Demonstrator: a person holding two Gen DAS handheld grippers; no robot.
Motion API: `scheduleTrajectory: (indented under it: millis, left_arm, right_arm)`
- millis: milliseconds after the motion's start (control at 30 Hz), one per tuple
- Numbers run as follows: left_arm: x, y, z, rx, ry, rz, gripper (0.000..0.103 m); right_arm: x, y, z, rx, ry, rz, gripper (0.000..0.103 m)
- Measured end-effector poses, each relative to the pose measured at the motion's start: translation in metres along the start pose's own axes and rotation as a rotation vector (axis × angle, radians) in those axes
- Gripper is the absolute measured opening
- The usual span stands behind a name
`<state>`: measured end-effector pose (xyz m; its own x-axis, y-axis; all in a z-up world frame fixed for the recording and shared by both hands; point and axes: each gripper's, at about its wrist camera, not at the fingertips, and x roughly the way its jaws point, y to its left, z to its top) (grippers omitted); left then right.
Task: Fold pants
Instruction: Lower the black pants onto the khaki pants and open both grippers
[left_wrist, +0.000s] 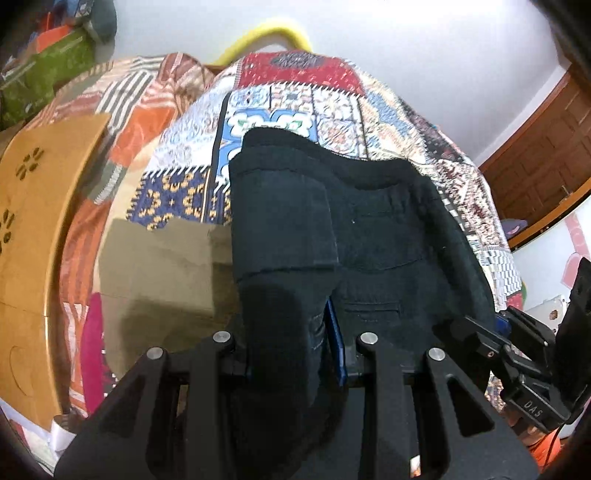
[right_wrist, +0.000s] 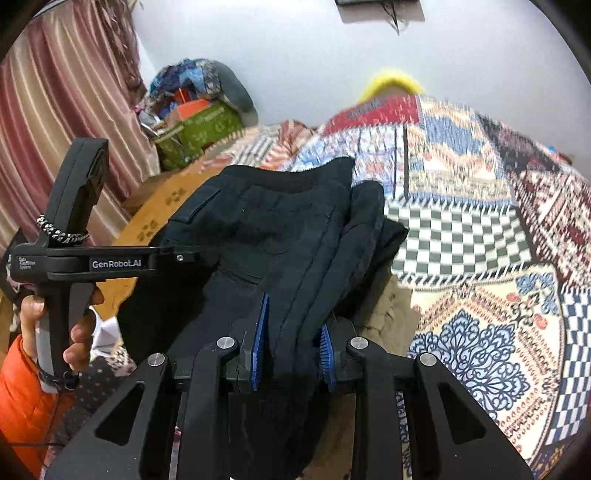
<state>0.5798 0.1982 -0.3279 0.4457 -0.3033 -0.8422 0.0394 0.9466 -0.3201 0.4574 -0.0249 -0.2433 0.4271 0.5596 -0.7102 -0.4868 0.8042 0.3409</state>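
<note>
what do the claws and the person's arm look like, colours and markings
Both claws are matte black with silver round bolts and ribbed blue finger pads. The left claw carries white "GenRobot.AI" lettering, a grey handle and a black-and-white braided cord. The left hand shows an orange puffy sleeve. The right claw looks alike.

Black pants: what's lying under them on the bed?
Under the black pants a khaki garment sticks out, lying on the patchwork quilt. How far the khaki piece extends beneath is covered.
</note>
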Motion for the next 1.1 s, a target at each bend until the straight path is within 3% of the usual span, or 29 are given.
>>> scheduleTrajectory:
  millis: [233,333,467,567,633,733,867,1000,1100]
  left_arm:
    - [-0.004,0.019,-0.001,-0.054,-0.001,-0.012,0.039]
    - [-0.026,0.023,-0.004,-0.041,-0.053,0.045,0.039]
    - [-0.068,0.022,-0.011,-0.005,-0.149,0.122,0.039]
    - [-0.086,0.012,-0.030,0.056,-0.179,0.121,0.039]
    - [-0.089,0.005,-0.045,0.083,-0.176,0.112,0.038]
    - [-0.077,-0.004,-0.067,0.111,-0.140,0.101,0.024]
    - [-0.051,-0.001,-0.087,0.117,-0.087,0.148,0.019]
    - [-0.026,0.017,-0.090,0.053,-0.033,0.127,0.016]
    - [-0.021,0.021,-0.090,0.040,-0.029,0.127,0.015]
  right_arm:
    - [0.008,-0.009,-0.006,-0.015,0.070,-0.014,0.026]
    - [-0.003,-0.010,-0.008,-0.021,0.076,-0.022,0.030]
    - [-0.026,-0.004,-0.010,-0.058,0.031,-0.050,0.033]
    - [-0.046,0.012,-0.014,-0.105,-0.018,-0.016,0.033]
    - [-0.048,0.022,-0.017,-0.141,-0.022,0.003,0.033]
    - [-0.036,0.035,-0.025,-0.198,0.021,0.012,0.033]
    - [-0.007,0.016,-0.031,-0.125,0.092,0.019,0.031]
    - [0.011,-0.003,-0.036,-0.070,0.164,0.040,0.029]
    - [0.009,0.000,-0.037,-0.089,0.170,0.038,0.029]
